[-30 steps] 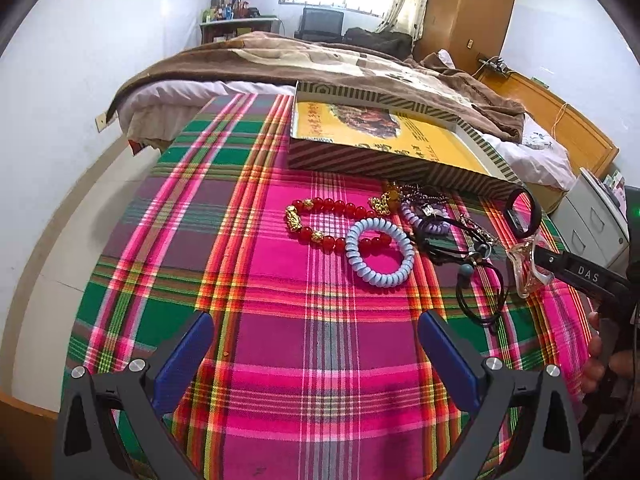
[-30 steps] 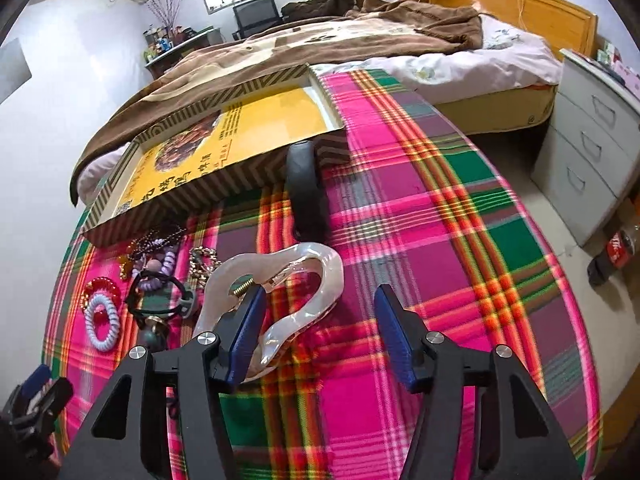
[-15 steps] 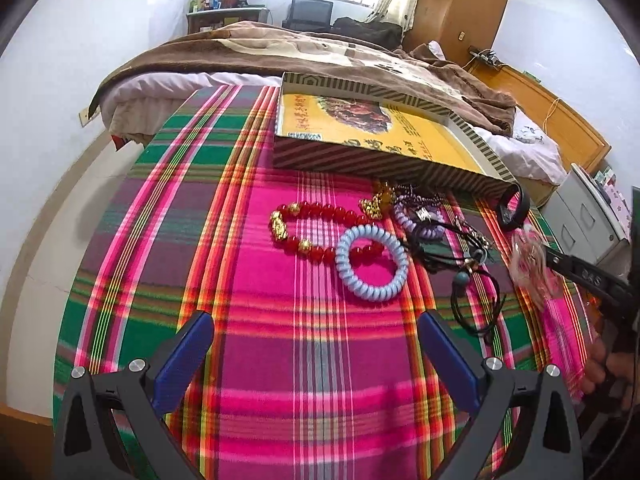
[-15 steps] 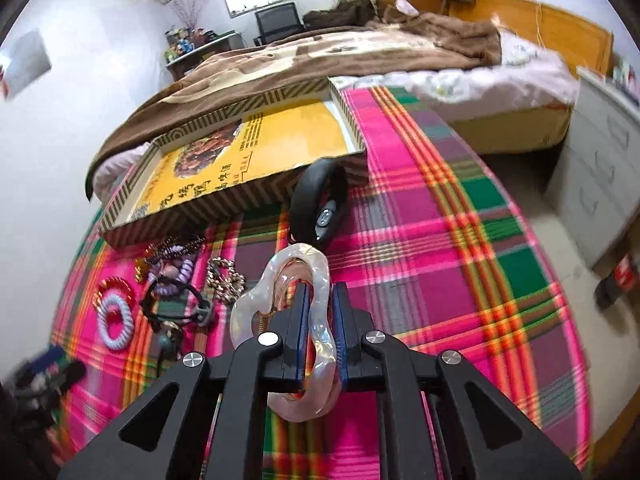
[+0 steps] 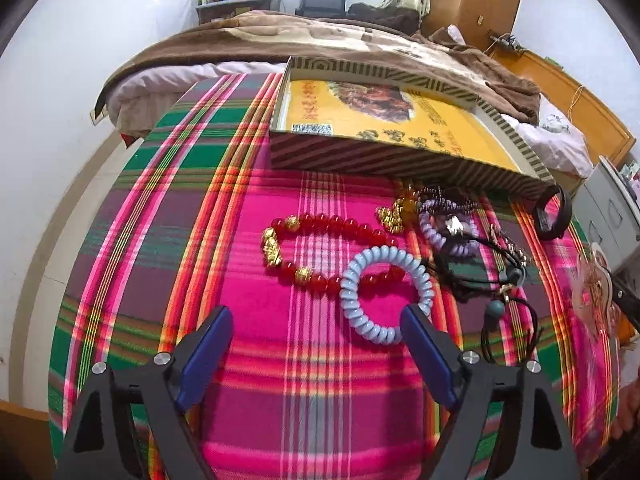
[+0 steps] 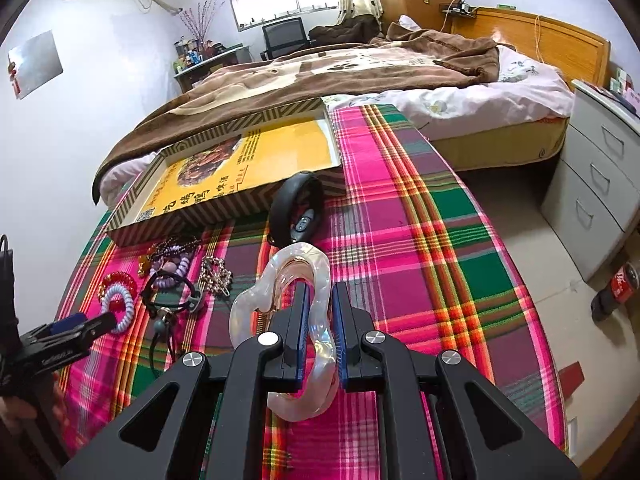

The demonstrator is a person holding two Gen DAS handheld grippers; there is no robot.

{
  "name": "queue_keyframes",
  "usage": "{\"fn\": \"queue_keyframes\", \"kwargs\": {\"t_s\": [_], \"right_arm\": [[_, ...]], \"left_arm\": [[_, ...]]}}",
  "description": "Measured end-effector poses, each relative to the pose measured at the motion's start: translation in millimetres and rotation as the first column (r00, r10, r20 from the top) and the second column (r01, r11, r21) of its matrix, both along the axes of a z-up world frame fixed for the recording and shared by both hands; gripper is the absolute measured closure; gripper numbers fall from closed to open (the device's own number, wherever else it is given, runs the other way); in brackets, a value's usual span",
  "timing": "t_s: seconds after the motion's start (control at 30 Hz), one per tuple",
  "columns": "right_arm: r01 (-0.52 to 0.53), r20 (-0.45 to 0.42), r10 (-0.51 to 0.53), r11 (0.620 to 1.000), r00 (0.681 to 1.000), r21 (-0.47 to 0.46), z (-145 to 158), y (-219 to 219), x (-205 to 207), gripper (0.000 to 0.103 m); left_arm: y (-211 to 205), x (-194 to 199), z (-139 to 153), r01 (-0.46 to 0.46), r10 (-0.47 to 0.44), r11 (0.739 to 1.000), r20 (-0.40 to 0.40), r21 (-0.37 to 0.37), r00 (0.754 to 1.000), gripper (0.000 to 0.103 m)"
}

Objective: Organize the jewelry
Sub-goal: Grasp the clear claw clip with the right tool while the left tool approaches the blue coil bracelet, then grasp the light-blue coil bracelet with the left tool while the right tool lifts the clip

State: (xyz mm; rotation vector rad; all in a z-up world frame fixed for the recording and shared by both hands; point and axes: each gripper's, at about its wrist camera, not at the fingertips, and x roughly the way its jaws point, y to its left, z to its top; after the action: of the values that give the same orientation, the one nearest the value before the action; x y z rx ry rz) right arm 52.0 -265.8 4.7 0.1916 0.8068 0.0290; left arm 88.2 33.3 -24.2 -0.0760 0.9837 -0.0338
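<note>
My right gripper (image 6: 320,292) is shut on a pearly white hair claw clip (image 6: 280,280) and holds it above the plaid cloth; the clip also shows at the right edge of the left wrist view (image 5: 596,292). My left gripper (image 5: 316,320) is open and empty, low over the cloth just in front of a blue coil hair tie (image 5: 386,292). A red bead bracelet (image 5: 320,224), a purple coil tie (image 5: 448,236), black cords (image 5: 504,280) and a black band (image 6: 298,208) lie on the cloth. A shallow striped box with a yellow bottom (image 5: 384,124) stands behind them.
The table carries a pink and green plaid cloth (image 5: 280,400). A bed with a brown blanket (image 6: 340,68) lies behind the box. A grey drawer unit (image 6: 596,184) and a cola bottle (image 6: 616,284) on the floor are to the right.
My right gripper closed on the hair clip and lifted it off the cloth. My left gripper moved forward toward the blue coil tie, still open.
</note>
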Motion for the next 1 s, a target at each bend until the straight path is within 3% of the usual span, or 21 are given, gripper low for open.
{"fn": "queue_keyframes", "kwargs": {"t_s": [0.2, 0.33, 0.4, 0.5, 0.57, 1.0], "right_arm": [[-0.022, 0.002, 0.022, 1.0, 1.0, 0.007, -2, 2, 0, 0.091], [-0.023, -0.004, 0.023, 1.0, 1.0, 0.017, -5, 1, 0, 0.091], [-0.025, -0.005, 0.025, 0.999, 1.0, 0.02, -6, 0, 0, 0.091], [-0.026, -0.003, 0.026, 0.999, 1.0, 0.021, -5, 0, -2, 0.091], [-0.026, -0.002, 0.026, 0.999, 1.0, 0.02, -5, -1, -2, 0.091], [-0.024, 0.038, 0.024, 1.0, 0.999, 0.011, 9, 0, -13, 0.091]], "left_arm": [[-13, 5, -2, -0.007, 0.007, 0.996, 0.001, 0.088, 1.0, 0.036], [-17, 3, -1, 0.006, -0.007, 0.996, 0.005, 0.092, 1.0, 0.047], [-19, 1, 1, 0.012, -0.013, 0.996, 0.007, 0.093, 1.0, 0.057], [-19, 0, 2, 0.01, -0.011, 0.996, 0.011, 0.092, 1.0, 0.083], [-17, -2, 3, 0.005, -0.006, 0.996, 0.013, 0.083, 1.0, 0.09], [-7, -20, 24, -0.002, -0.001, 0.999, 0.076, 0.038, 0.997, 0.093]]}}
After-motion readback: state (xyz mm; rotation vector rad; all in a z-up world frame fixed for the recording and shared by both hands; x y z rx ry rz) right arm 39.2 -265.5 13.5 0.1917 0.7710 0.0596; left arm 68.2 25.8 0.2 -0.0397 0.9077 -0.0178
